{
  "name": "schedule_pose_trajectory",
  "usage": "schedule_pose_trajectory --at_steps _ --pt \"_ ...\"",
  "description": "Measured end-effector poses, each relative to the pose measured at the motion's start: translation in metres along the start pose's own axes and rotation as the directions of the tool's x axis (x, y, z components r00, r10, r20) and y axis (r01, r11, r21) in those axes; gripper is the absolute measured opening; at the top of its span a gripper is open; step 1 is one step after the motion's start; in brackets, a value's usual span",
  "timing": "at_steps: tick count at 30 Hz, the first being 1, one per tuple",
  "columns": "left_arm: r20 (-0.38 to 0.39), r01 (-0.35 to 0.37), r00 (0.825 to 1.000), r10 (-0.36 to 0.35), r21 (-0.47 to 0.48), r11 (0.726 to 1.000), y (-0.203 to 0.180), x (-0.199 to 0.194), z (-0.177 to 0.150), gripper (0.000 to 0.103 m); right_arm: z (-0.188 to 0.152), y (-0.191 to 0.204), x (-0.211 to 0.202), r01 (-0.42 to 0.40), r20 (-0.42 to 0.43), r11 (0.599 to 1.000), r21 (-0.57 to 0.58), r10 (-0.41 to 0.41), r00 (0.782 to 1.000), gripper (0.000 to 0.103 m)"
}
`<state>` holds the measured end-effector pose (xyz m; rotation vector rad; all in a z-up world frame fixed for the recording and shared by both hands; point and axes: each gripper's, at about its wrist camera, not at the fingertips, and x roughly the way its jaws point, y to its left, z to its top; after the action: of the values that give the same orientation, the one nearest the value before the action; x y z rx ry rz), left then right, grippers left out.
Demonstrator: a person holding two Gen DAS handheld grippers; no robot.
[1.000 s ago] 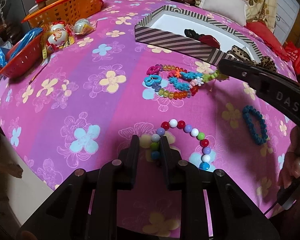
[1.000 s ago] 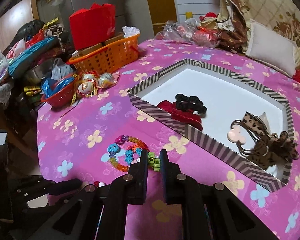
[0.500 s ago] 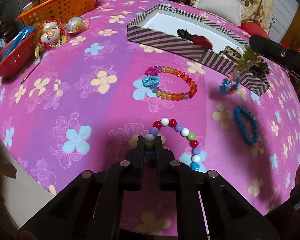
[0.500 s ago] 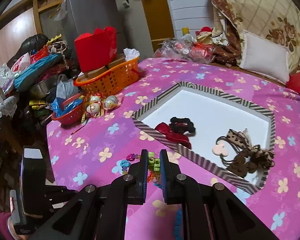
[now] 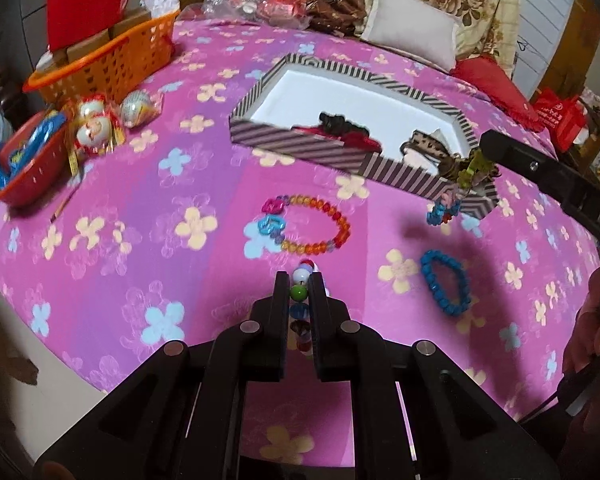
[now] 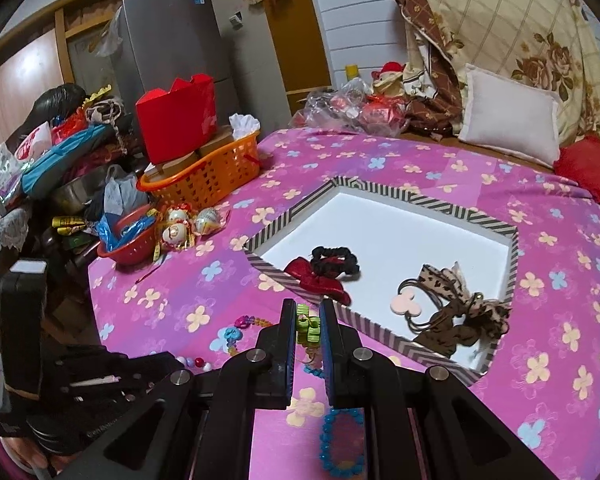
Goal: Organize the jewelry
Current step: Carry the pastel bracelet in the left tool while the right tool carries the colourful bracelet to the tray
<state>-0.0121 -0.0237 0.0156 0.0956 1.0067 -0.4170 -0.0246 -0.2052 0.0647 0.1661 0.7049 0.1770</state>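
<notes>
Both grippers clamped: left gripper [image 5: 300,292] on round-bead bracelet [image 5: 299,291], lower centre; right gripper [image 6: 308,326] on green-flower bracelet [image 6: 307,326], hanging near striped box [image 5: 300,148], right of frame. Best carry w/ strands clear of box rim, release low inside. On cloth: 1 orange bracelet [image 5: 314,224], 1 blue bracelet [image 5: 446,282]; 2 held.

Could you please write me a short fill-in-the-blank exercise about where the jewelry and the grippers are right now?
1. The left gripper is shut on a bracelet of round, ____ beads.
2. The right gripper pinches a flower bracelet by its ____ flowers.
3. The blue bracelet lies on the pink ____.
4. The striped box has a ____ floor.

Missing words: multicoloured; green; cloth; white
</notes>
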Motion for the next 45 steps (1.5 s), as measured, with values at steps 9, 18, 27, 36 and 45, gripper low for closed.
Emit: schedule_pose_trajectory --at_steps 9,18,27,36,45 --pt "0.059 -0.028 0.998 0.025 0.043 0.999 -0.011 -0.019 0.029 0.008 0.009 -0.014 -0.009 0.026 0.009 1.0 0.012 -0.026 1.0 0.011" --pt "0.096 -0.064 0.994 0.057 0.078 0.995 -0.027 -0.016 0.066 0.008 0.02 -0.033 -0.007 0.053 0.005 0.998 0.026 -0.053 0.999 0.011" --pt "0.11 -0.103 0.99 0.092 0.097 0.99 -0.038 -0.002 0.105 0.008 0.034 -0.053 0.002 0.077 -0.002 0.996 0.035 -0.077 0.997 0.011" --pt "0.102 -0.128 0.988 0.118 0.096 0.987 -0.04 0.017 0.131 0.008 0.043 -0.065 0.014 0.086 -0.016 0.995 0.042 -0.085 0.996 0.011" --pt "0.098 -0.139 0.987 0.131 0.082 0.987 -0.036 0.032 0.156 0.008 0.057 -0.07 0.027 0.09 -0.025 0.995 0.047 -0.089 0.996 0.011"
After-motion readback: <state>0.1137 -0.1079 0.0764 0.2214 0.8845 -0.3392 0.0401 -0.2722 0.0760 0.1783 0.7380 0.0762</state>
